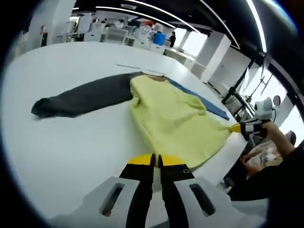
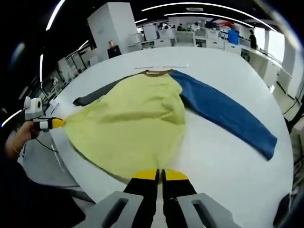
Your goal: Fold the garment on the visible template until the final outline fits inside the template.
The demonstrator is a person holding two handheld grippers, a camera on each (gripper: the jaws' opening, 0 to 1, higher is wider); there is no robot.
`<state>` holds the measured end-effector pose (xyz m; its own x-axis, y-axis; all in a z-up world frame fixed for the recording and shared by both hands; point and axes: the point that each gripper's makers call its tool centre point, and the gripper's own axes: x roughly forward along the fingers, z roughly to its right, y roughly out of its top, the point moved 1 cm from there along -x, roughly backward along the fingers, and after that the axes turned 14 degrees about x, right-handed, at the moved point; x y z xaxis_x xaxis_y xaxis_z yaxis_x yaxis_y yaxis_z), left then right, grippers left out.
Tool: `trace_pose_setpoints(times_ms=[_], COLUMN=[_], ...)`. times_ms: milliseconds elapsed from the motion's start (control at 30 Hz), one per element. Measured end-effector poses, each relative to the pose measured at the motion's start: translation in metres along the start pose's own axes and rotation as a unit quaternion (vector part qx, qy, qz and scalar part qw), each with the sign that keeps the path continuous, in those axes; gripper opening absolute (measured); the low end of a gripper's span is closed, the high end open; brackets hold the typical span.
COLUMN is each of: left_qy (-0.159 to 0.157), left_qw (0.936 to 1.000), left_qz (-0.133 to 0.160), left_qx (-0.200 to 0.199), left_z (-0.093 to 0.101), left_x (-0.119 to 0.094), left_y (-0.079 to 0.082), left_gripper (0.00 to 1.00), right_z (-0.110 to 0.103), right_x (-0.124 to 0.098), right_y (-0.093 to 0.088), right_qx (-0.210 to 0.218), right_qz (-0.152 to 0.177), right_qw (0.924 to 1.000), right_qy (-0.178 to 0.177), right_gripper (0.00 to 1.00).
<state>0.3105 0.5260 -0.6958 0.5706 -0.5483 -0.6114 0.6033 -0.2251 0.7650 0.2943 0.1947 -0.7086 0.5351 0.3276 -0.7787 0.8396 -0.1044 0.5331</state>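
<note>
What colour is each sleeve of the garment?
One sleeve blue, the other sleeve dark grey; right gripper view shows both.

We're in a big open lab hall: white columns (image 2: 111,26), ceiling light strips (image 1: 142,10), workbenches (image 2: 190,38) across the top of the frame.

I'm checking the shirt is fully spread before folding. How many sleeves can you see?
2. The grey sleeve lies out to one side of the yellow body; the blue sleeve stretches to the other side.

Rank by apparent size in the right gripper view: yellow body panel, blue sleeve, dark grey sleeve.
1. yellow body panel
2. blue sleeve
3. dark grey sleeve, though the yellow body panel partly covers it, so its true size is unsure.
</note>
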Motion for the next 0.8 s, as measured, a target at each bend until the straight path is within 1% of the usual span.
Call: trace_pose_setpoints(times_ms=[133,267,333,367,400,433,500,567,700,733,800], left_qy=[0.012,0.015,0.014,0.014,0.015,0.014,0.019,0.019,0.021,0.024,0.028], left_qw=[0.9994,0.9989,0.9984,0.9976,0.9973,0.9963,0.9946,0.9930,0.9923,0.9923,0.9924], left_qz=[-0.029,-0.042,-0.053,-0.066,-0.069,-0.080,-0.093,-0.107,-0.115,-0.118,-0.117], left_qx=[0.012,0.017,0.018,0.019,0.019,0.027,0.043,0.047,0.039,0.030,0.026], left_z=[-0.002,-0.003,-0.002,-0.001,-0.001,-0.001,-0.001,-0.001,-0.004,-0.005,-0.005], left_x=[0.001,0.001,0.001,0.002,0.002,0.002,0.004,0.004,0.005,0.005,0.003], left_y=[-0.016,-0.024,-0.030,-0.036,-0.038,-0.043,-0.050,-0.058,-0.066,-0.068,-0.069], left_gripper=[0.02,0.02,0.02,0.02,0.02,0.02,0.02,0.02,0.01,0.01,0.01], right_z=[0.001,0.005,0.008,0.010,0.012,0.013,0.015,0.017,0.021,0.021,0.022], right_x=[0.001,0.003,0.004,0.005,0.005,0.005,0.005,0.006,0.007,0.008,0.008], right_y=[-0.011,-0.020,-0.024,-0.028,-0.030,-0.033,-0.036,-0.040,-0.045,-0.046,-0.048], right_qx=[0.001,0.007,0.009,0.009,0.007,0.007,0.006,0.005,0.000,-0.001,-0.004], right_qz=[-0.010,-0.017,-0.021,-0.025,-0.030,-0.033,-0.038,-0.043,-0.052,-0.054,-0.059], right_qw=[0.9999,0.9998,0.9997,0.9995,0.9993,0.9991,0.9989,0.9986,0.9980,0.9979,0.9975], right_qy=[-0.003,-0.009,-0.013,-0.018,-0.021,-0.024,-0.027,-0.030,-0.037,-0.037,-0.037], right_gripper=[0.00,0.00,0.00,0.00,0.00,0.00,0.00,0.00,0.00,0.00,0.00])
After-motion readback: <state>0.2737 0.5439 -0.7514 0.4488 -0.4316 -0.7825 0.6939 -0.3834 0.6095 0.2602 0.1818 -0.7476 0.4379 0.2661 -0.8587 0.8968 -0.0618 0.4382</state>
